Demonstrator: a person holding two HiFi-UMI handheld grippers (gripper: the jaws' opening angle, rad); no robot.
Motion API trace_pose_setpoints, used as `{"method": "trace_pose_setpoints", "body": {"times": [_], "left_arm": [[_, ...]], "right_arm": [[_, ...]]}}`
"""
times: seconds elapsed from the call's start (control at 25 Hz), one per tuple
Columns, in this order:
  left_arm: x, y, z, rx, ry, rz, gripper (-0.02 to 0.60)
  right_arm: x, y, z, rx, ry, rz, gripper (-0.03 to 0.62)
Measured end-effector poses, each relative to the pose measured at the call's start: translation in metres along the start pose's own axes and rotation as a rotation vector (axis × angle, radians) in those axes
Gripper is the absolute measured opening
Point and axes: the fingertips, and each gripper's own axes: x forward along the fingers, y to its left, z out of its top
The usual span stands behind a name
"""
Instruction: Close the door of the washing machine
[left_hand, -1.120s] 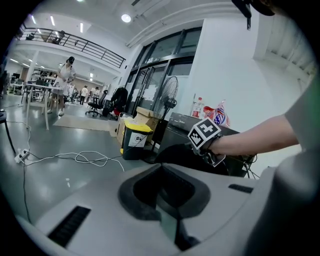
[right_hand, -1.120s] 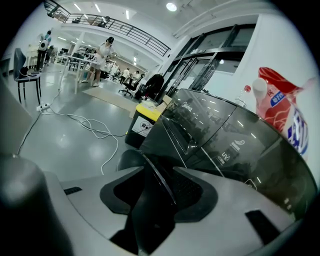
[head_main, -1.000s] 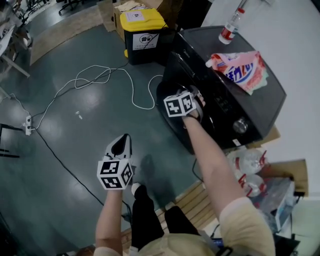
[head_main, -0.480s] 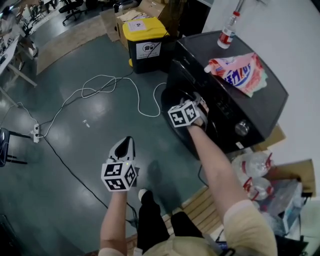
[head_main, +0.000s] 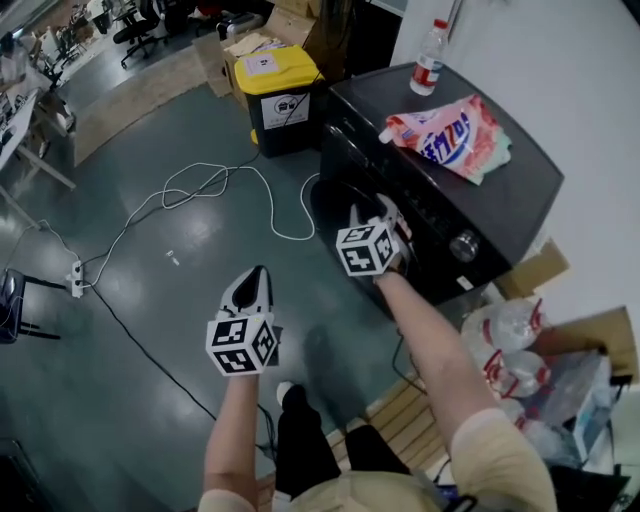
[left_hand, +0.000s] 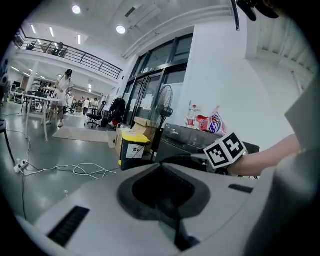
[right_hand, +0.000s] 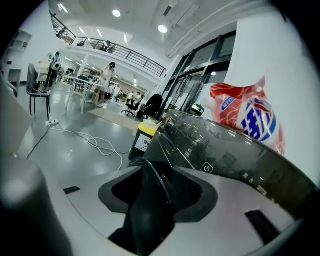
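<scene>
Compared with a second ago, the right claw (head_main: 383, 215) keeps its place at the front of the washer (head_main: 470, 190), closed on the rim of the door (head_main: 335, 200). The right gripper view shows that dark curved rim running between the jaws. The door stands a little out from the washer front, much as before. The head has turned, so the washer now sits further left in the head view. The left claw (head_main: 257, 275) hangs over the floor (head_main: 150, 330) about where it was, jaws together and holding nothing.

On the washer top lie a pink bag (head_main: 447, 135) and, behind it, a bottle (head_main: 430, 58). A yellow-lidded bin (head_main: 275, 85) stands just beside the washer's far side. A white cable (head_main: 230, 190) loops over the floor and ends near the door. By the washer's near side sit packed water bottles (head_main: 510, 345).
</scene>
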Motion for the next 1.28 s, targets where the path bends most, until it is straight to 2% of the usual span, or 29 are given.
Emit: {"method": "trace_pose_setpoints", "body": {"times": [0.24,0.4,0.72,0.92,1.28], "left_arm": [[0.001,-0.032,0.005,0.022,-0.005,-0.008,0.005],[-0.001,-0.047,0.009,0.003,-0.013,-0.008,0.005],[-0.003,-0.078,0.011,-0.043,-0.024,-0.060,0.005],[-0.009,-0.092,0.011,-0.014,-0.018,-0.066,0.005],[-0.029,-0.126,-0.001,0.014,-0.002,-0.072,0.005]], "right_arm": [[-0.038,-0.015,-0.003,0.093,-0.074,0.035,0.183],[-0.062,-0.025,-0.011,0.136,-0.109,0.063,0.183],[-0.099,-0.040,-0.025,0.199,-0.145,0.089,0.181],[-0.124,-0.037,-0.031,0.221,-0.179,0.122,0.176],[-0.181,-0.042,-0.047,0.288,-0.245,0.166,0.083]]}}
